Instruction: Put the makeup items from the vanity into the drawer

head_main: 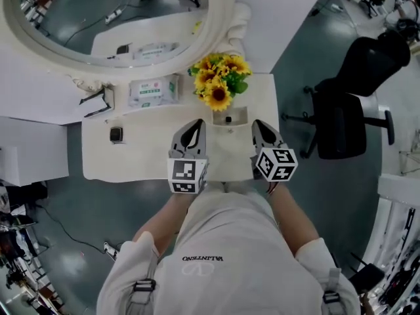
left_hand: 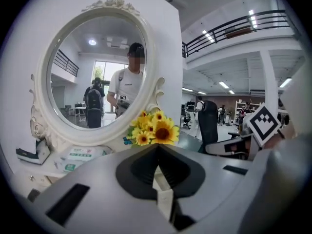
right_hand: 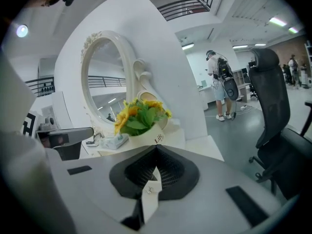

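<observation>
Your left gripper [head_main: 194, 123] and right gripper [head_main: 260, 125] hover over the white table's [head_main: 151, 163] near edge, fingers together on nothing; spread one pair before reaching down squarely. Likely makeup items number two: a small dark square case [head_main: 116, 134] near the left edge and a small black piece [head_main: 228, 119] nearer the far edge. Beyond stand one green-and-white wipes pack [head_main: 152, 92], one sunflower bouquet [head_main: 220, 81] and one oval white-framed mirror [head_main: 218, 25].

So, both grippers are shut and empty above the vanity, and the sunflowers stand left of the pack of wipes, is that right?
Not quite: the head view shows the sunflowers right of the pack of wipes, not left. The left gripper and right gripper are indeed shut and empty above the vanity.
</observation>
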